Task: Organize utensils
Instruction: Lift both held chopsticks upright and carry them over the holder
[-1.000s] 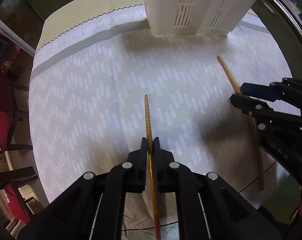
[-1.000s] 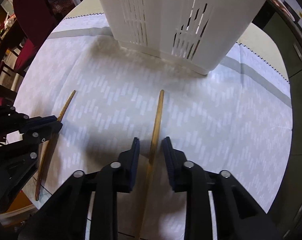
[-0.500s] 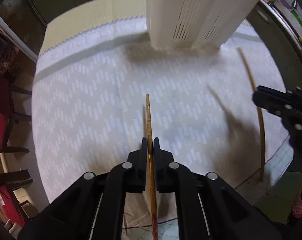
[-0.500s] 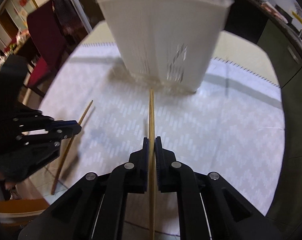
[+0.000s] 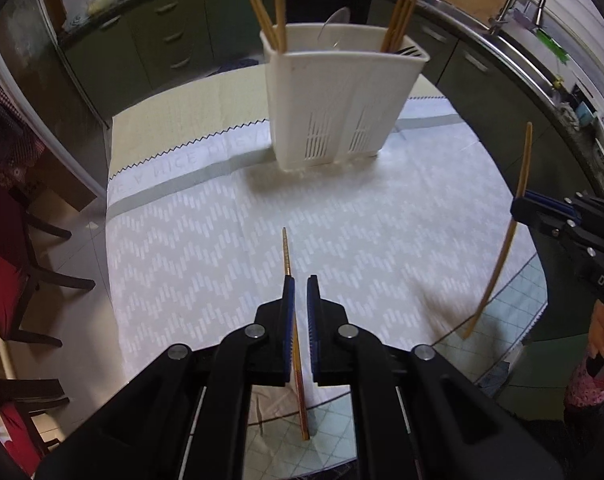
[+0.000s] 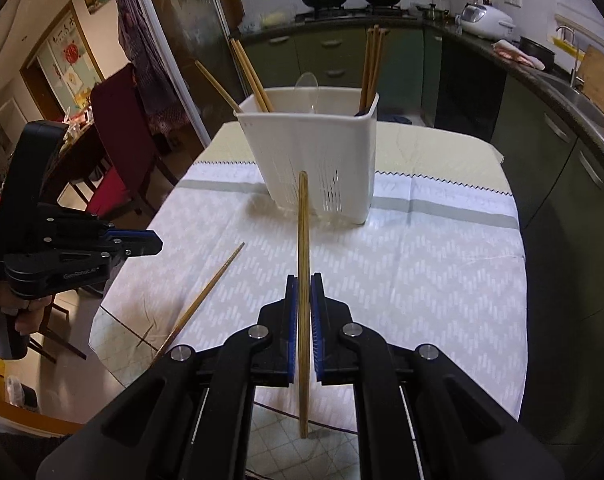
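A white slotted utensil holder (image 5: 341, 104) (image 6: 313, 148) stands at the back of the table with several chopsticks and a clear spoon in it. My left gripper (image 5: 300, 280) has its jaws slightly apart; a chopstick (image 5: 286, 252) runs between them over the table's front edge, and it also shows in the right wrist view (image 6: 206, 296). My right gripper (image 6: 304, 280) is shut on another chopstick (image 6: 303, 240) and holds it in the air, pointing at the holder. That chopstick (image 5: 517, 208) and the right gripper (image 5: 541, 212) show at the right of the left wrist view.
A white patterned cloth (image 5: 206, 248) covers the round table (image 6: 421, 264). Dark chairs with red cushions (image 5: 6, 292) (image 6: 118, 168) stand to the left. Kitchen counters with a sink (image 5: 513, 28) and a stove with pans (image 6: 353, 4) run behind.
My right gripper closed on its chopstick and lifted it off the table. Both grippers rose and pulled back from the holder. My left gripper's jaws have parted slightly around its chopstick.
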